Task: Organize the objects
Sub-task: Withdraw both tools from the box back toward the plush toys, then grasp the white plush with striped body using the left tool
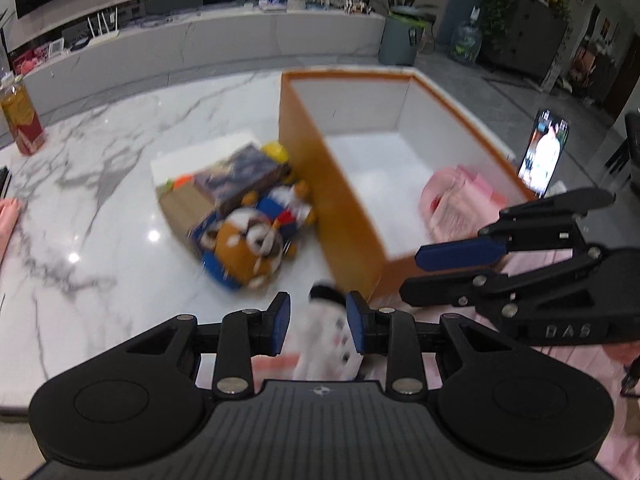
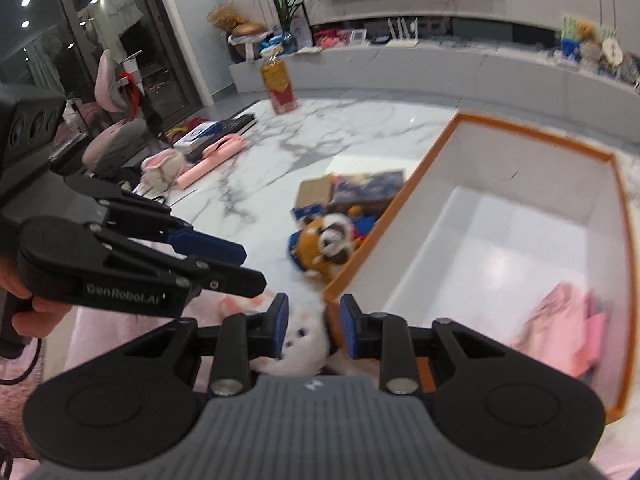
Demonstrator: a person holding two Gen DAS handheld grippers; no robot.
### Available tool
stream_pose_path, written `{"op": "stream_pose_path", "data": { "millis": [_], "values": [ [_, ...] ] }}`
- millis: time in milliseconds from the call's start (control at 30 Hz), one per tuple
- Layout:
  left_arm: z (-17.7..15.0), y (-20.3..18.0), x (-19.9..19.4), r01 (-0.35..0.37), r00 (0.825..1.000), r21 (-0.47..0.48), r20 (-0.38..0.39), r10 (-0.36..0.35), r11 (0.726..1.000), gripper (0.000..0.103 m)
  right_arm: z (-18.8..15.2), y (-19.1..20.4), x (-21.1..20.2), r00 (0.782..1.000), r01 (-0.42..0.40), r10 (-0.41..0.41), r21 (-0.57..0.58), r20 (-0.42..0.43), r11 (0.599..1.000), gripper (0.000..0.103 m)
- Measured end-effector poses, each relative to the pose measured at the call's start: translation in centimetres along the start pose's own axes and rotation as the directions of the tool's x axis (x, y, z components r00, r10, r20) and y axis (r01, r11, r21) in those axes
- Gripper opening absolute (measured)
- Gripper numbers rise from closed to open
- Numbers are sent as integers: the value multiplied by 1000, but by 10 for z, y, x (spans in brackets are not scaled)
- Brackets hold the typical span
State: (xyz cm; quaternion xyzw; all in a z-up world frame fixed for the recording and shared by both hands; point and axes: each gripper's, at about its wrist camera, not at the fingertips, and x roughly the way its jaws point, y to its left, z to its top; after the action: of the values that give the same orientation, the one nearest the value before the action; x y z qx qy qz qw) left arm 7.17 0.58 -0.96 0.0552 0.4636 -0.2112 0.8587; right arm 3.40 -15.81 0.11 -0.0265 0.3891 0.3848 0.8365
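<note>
A living room lies around me, with a long pale media shelf (image 1: 224, 36) against the far wall, a dark screen above it, potted plants and dark glass doors at the side; the low desk (image 1: 100, 184) under my tools is white marble with grey veins, glossy enough to mirror the ceiling lights. On it stands an open box (image 1: 320, 184) with orange walls and a white inside; a pink bundle (image 1: 456, 208) lies in its near corner. Just outside the box's wall sits a heap of flat cartons with a brown plush toy (image 1: 248, 244) leaning on them; a bottle with a red label (image 1: 20, 120) stands well apart at the desk's far edge, and a lit phone (image 1: 544, 152) stands propped beside the box. My left hand-held gripper (image 1: 318, 322) is narrowly set around a white plush toy (image 1: 328, 344), blurred; my right hand-held gripper (image 2: 313, 324) pinches the same toy, near the box's corner.
</note>
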Motion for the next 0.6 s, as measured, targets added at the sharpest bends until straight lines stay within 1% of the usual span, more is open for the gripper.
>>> {"op": "stream_pose_path", "data": {
  "millis": [167, 333, 433, 467, 500, 533, 600],
  "values": [
    [-15, 10, 5, -26, 999, 27, -43, 27, 999, 35, -11, 8, 20, 999, -31, 31, 16, -43, 999, 30],
    [-18, 17, 13, -35, 997, 41, -70, 38, 999, 35, -19, 12, 41, 994, -38, 39, 12, -103, 999, 29],
    [-20, 20, 19, -29, 994, 53, -101, 35, 998, 35, -23, 10, 52, 989, -36, 42, 45, -139, 998, 29],
    [-20, 20, 21, -27, 993, 64, -109, 34, 998, 36, -25, 8, 55, 988, -37, 45, 59, -147, 998, 31],
    [-21, 19, 23, -27, 993, 86, -115, 37, 996, 36, -27, 6, 58, 987, -31, 41, 70, -157, 997, 37],
    [-21, 18, 24, -24, 992, 117, -119, 38, 993, 36, -28, 4, 61, 986, -23, 35, 79, -165, 997, 40],
    [-22, 13, 25, -10, 991, 206, -125, 37, 978, 43, -31, -1, 67, 982, -10, 29, 100, -185, 995, 42]
  ]
}}
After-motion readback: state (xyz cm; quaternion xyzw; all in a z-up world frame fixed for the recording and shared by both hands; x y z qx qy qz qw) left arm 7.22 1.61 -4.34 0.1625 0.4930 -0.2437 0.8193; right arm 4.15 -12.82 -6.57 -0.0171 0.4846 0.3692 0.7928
